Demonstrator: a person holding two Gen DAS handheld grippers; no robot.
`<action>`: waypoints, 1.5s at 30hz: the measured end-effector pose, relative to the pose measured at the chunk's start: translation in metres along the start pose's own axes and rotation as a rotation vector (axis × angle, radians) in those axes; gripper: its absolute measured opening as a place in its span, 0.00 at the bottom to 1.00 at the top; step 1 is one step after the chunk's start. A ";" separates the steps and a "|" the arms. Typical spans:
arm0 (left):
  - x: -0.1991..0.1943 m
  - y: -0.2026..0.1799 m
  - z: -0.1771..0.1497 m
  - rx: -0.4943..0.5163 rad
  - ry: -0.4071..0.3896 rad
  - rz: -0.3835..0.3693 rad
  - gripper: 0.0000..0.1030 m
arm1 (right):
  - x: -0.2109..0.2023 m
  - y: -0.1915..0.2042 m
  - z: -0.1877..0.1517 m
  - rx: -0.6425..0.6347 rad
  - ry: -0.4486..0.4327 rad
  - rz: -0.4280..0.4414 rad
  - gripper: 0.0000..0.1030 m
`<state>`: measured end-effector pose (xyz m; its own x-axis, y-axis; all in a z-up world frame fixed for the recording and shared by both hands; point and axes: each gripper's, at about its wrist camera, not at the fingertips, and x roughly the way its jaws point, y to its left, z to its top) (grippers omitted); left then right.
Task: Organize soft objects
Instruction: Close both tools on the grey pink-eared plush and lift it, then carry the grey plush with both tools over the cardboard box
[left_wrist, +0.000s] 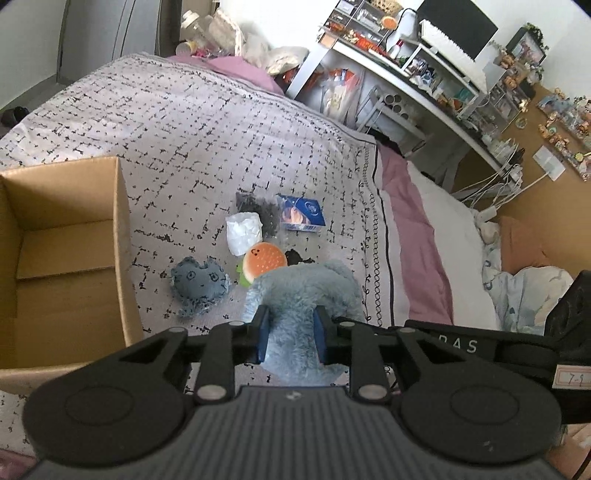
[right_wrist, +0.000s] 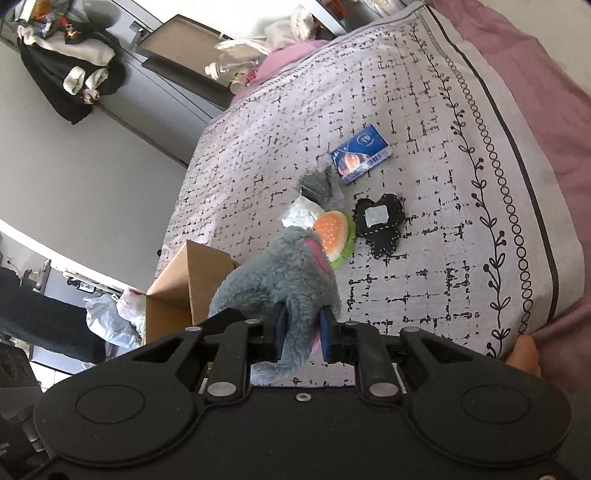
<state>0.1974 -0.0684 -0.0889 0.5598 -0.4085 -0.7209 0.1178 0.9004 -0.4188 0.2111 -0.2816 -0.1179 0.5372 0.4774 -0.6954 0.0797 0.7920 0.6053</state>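
Both grippers grip one grey plush (left_wrist: 295, 291): the left gripper (left_wrist: 290, 338) has its jaws pinched narrow on a fluffy limb, the right gripper (right_wrist: 303, 334) likewise on another; the toy hangs over the bed (left_wrist: 184, 122), beside the box (left_wrist: 70, 236); it looks shaggy, limp, pink-lined; the box shows empty, so sorting seems barely begun; beyond lie a grey heart (left_wrist: 199, 282), burger (left_wrist: 264, 260), black heart (right_wrist: 380, 221).

Both tools are angled down over the bed. Left tool (left_wrist: 290, 334) has its blue pads clamped tight on grey fur, and right tool (right_wrist: 304, 334) is pinched the same way.
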 end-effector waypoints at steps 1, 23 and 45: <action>-0.003 0.000 0.000 0.000 -0.004 -0.004 0.23 | -0.001 0.002 -0.001 0.001 -0.004 -0.004 0.18; -0.068 0.051 0.011 -0.067 -0.120 0.037 0.21 | 0.014 0.087 -0.015 -0.119 -0.005 0.059 0.18; -0.097 0.149 0.008 -0.203 -0.143 0.109 0.21 | 0.081 0.166 -0.045 -0.213 0.098 0.058 0.19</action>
<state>0.1675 0.1068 -0.0770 0.6723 -0.2727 -0.6882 -0.1080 0.8836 -0.4556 0.2296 -0.0941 -0.0910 0.4506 0.5508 -0.7026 -0.1337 0.8197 0.5569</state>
